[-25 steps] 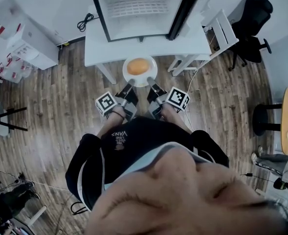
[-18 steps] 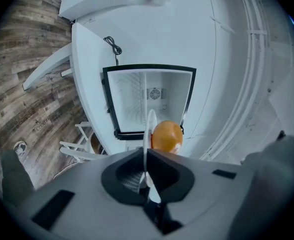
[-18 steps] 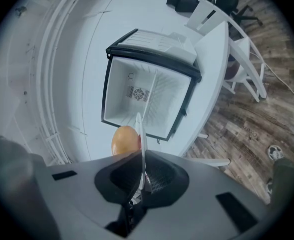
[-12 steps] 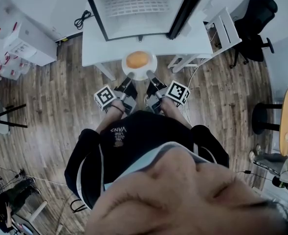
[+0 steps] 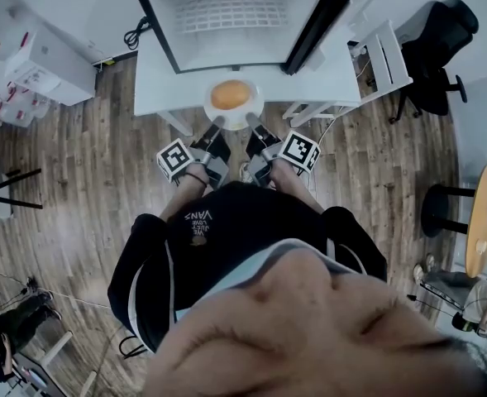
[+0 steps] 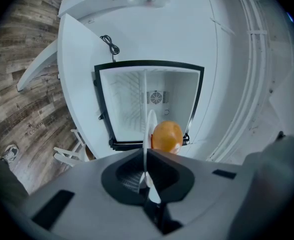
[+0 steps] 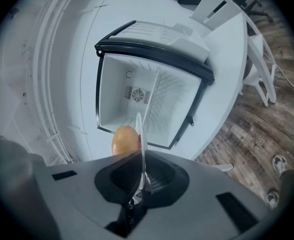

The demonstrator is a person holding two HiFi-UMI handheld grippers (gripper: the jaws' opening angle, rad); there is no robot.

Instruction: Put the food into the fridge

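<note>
Food (image 5: pixel 231 94), a single round orange piece, lies in the middle of a white plate (image 5: pixel 213 112) that is carried level in the air between the two tools. The left tool (image 5: pixel 217 125) is clamped on the near left part of the plate's rim, and the right tool (image 5: pixel 251 121) is clamped on the near right part; each gripper view shows the thin rim edge-on, pinched between closed jaws, with the orange piece just beyond it. The plate is outside the fridge (image 5: pixel 167 25), in front of its open front and above the near edge of the white table (image 5: pixel 156 85) on which the fridge stands. The fridge's white inside, with a wire shelf and a round vent on the back wall, faces both tools. Its door (image 5: pixel 313 31) stands swung out on the person's right. Wood-patterned floor (image 5: pixel 86 188) lies below.
</note>
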